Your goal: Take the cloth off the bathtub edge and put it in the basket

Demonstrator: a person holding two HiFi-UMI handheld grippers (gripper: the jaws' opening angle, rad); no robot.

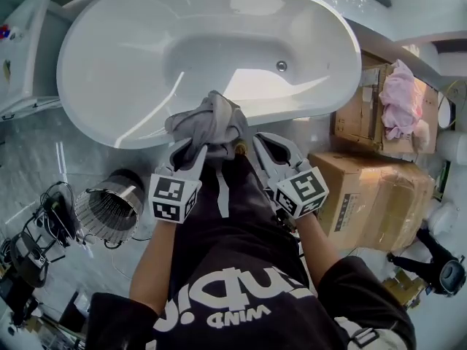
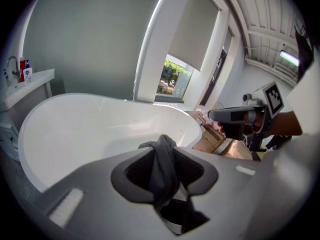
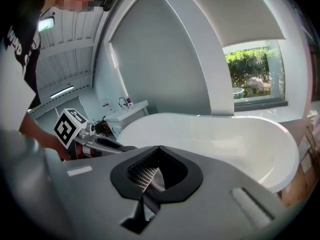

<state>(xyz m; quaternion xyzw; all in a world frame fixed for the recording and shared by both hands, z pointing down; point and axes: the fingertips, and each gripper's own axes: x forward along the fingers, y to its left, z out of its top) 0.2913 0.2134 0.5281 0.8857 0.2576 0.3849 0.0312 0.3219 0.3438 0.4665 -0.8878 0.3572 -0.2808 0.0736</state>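
The left gripper [image 1: 191, 152] was closed on the grey cloth [image 1: 211, 122], which was bunched between its jaws over the near edge of the bathtub [image 1: 80, 42]. The right gripper [image 1: 267, 149], just beside it, was closed and empty. The basket [image 1: 109, 210] stood near left.

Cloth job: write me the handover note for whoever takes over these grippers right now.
Left gripper: shut on the grey cloth, which is bunched at the near rim of the bathtub.
Right gripper: shut, empty, beside the left one.
Basket: wire, on the floor to the person's left.
Done: the cloth is gripped. Whether it is clear of the rim cannot be told.
Left: carry the cloth over to the basket and release it there.
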